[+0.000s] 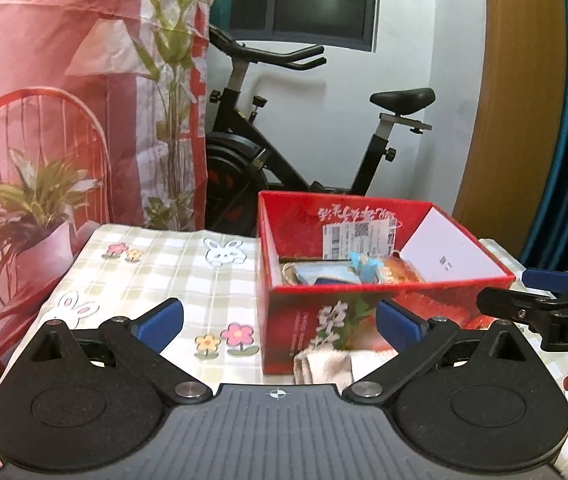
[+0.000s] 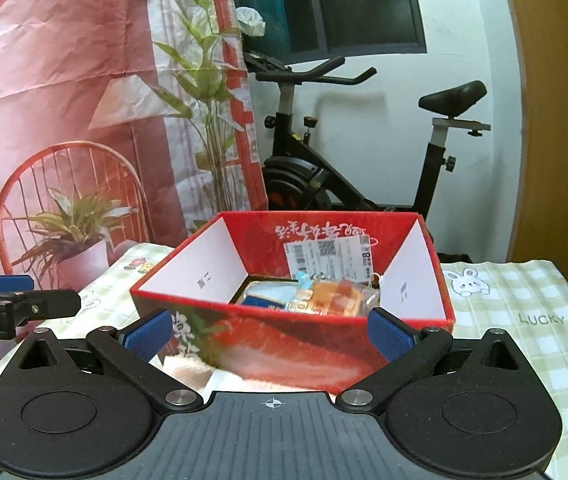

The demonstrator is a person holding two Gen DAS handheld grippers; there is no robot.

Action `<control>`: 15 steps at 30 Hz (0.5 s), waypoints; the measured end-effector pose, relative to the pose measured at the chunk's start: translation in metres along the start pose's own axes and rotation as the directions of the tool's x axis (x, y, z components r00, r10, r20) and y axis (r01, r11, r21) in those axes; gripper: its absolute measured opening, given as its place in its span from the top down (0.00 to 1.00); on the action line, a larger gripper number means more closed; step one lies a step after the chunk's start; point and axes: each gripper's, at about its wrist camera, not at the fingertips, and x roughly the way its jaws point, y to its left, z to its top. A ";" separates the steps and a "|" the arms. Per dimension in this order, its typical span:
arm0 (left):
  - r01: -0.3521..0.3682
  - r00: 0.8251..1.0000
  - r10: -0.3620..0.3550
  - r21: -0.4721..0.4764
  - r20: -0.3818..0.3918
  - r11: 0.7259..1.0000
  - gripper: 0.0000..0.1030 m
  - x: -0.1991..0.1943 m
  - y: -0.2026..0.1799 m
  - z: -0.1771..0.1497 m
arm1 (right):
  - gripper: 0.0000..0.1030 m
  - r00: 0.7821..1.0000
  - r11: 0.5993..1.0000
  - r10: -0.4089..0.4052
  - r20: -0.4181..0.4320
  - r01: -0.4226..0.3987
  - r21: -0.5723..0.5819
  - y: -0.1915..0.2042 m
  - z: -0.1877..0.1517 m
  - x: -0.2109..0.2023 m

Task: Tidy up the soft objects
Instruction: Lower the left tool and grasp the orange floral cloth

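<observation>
Left hand-held gripper (image 1: 279,326) spread wide before upright red box (image 1: 364,320).

1. One red box (image 2: 296,336) is sitting on the checkered tablecloth (image 2: 524,340).
2. Two grippers are showing, left (image 1: 279,326) and right (image 2: 267,330).
3. One exercise bike (image 2: 364,152) is standing behind.
4. Packets inside are looking too jumbled to count.

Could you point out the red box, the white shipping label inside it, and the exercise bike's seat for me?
Red cardboard box (image 2: 284,344): right wrist view, on its front outer wall.
White shipping label (image 2: 330,258): right wrist view, label's centre.
Black exercise-bike seat (image 1: 402,100): left wrist view, on the saddle's top.
</observation>
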 end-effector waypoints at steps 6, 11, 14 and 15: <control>0.005 1.000 -0.004 0.019 -0.019 1.000 0.00 -0.013 -0.001 -0.018 | 0.00 1.000 1.000 -0.005 0.005 0.005 -0.015 0.007 -0.025 -0.017; 0.022 0.999 -0.021 0.038 -0.046 0.999 0.01 -0.022 -0.005 -0.035 | 0.00 0.998 0.998 -0.017 -0.053 0.013 -0.065 0.015 -0.042 -0.024; 0.046 0.996 -0.044 0.037 -0.071 0.998 0.03 -0.023 -0.007 -0.043 | 0.00 0.993 0.996 -0.032 -0.115 0.022 -0.091 0.021 -0.052 -0.025; 0.052 0.996 -0.049 0.036 -0.080 0.998 0.04 -0.023 -0.008 -0.045 | 0.00 0.991 0.996 -0.029 -0.134 0.018 -0.084 0.021 -0.056 -0.025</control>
